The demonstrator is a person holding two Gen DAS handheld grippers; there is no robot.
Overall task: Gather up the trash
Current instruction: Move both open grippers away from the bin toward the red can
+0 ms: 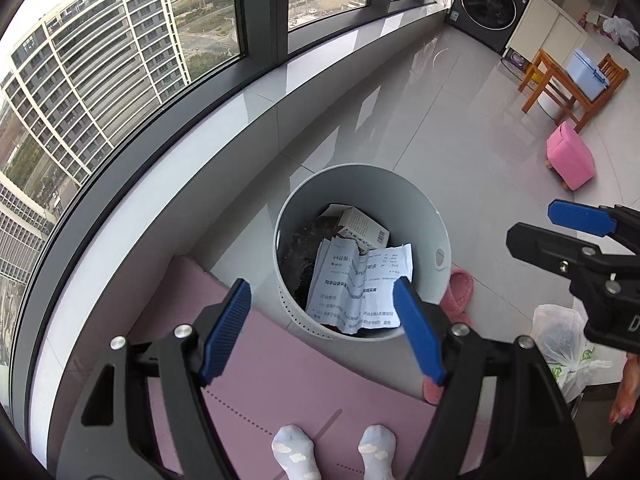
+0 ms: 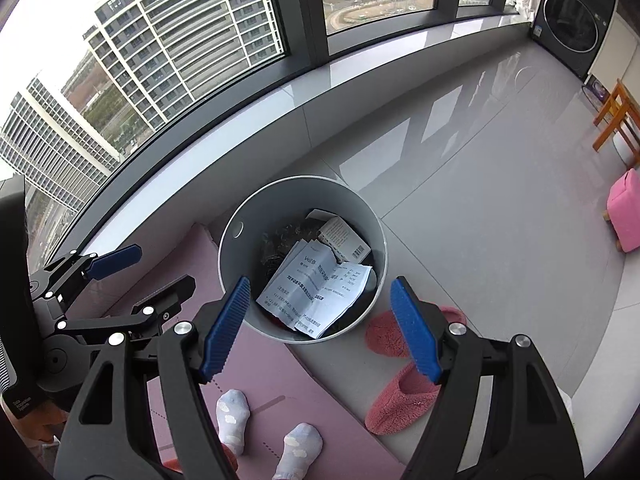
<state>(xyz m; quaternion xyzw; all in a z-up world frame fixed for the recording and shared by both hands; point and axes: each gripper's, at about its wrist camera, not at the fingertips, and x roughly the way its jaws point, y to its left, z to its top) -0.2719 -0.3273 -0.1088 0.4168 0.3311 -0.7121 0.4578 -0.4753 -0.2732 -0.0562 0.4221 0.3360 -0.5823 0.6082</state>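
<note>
Here, nearest the cameras, both tongs hang apart and empty: the left tongs (image 1: 322,328) and the right tongs (image 2: 320,326) each frame the bin between their blue pads. Below them stand two feet in cloud-print socks (image 2: 232,412) on a pink mat (image 1: 280,368).

Just beyond, on the grey floor, sits one round white trash bin (image 1: 400,200), and the trash lies inside it. On top is one crumpled printed paper sheet (image 1: 360,288), with one small cardboard box (image 1: 362,226) behind it and something dark beneath that I cannot make out. The paper looks light, limp and easy to tear, so a pinch on a raised crease or free edge seems best; the box should be light but stiffer, best taken across its narrow sides.

Beside the bin lie two pink slippers (image 2: 400,396), and one white plastic bag (image 1: 560,336) sits to the right.

Farther off are one pink stool (image 1: 568,158), a wooden chair (image 1: 556,80) and a washing machine (image 1: 488,0).
</note>
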